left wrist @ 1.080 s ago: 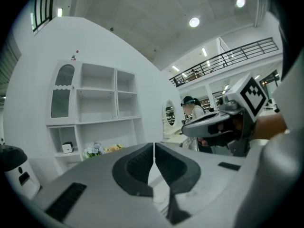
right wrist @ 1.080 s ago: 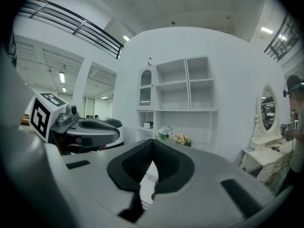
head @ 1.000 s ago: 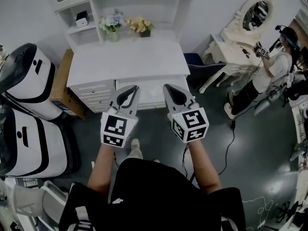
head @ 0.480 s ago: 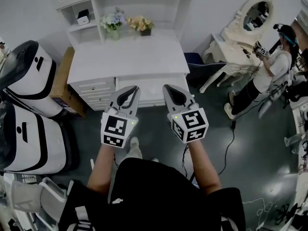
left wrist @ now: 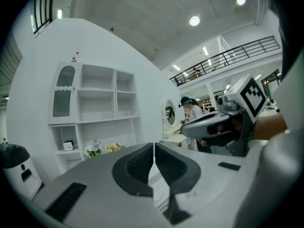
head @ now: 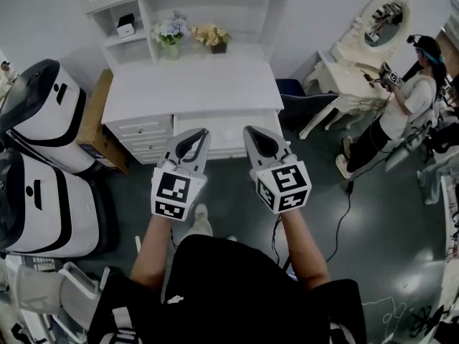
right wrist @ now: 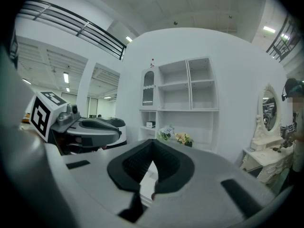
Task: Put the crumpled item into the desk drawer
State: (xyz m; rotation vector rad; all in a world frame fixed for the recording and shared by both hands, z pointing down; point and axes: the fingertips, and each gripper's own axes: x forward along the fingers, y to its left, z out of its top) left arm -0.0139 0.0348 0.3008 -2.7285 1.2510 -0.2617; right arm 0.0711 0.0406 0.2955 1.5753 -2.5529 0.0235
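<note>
White surface (head: 190, 84) under its shelf unit, 2 bunches of flowers (head: 169, 31) at the back of it, drawer fronts (head: 140, 130) below its front edge all flush shut. Almost nothing shifts over the last second: left gripper (head: 195, 133) and right gripper (head: 254, 131) stay side by side just short of the surface, both clenched, jaws meeting on nothing. No crumpled item shows anywhere, so the task gains no ground; whether it's already inside a drawer, I can't tell.
</note>
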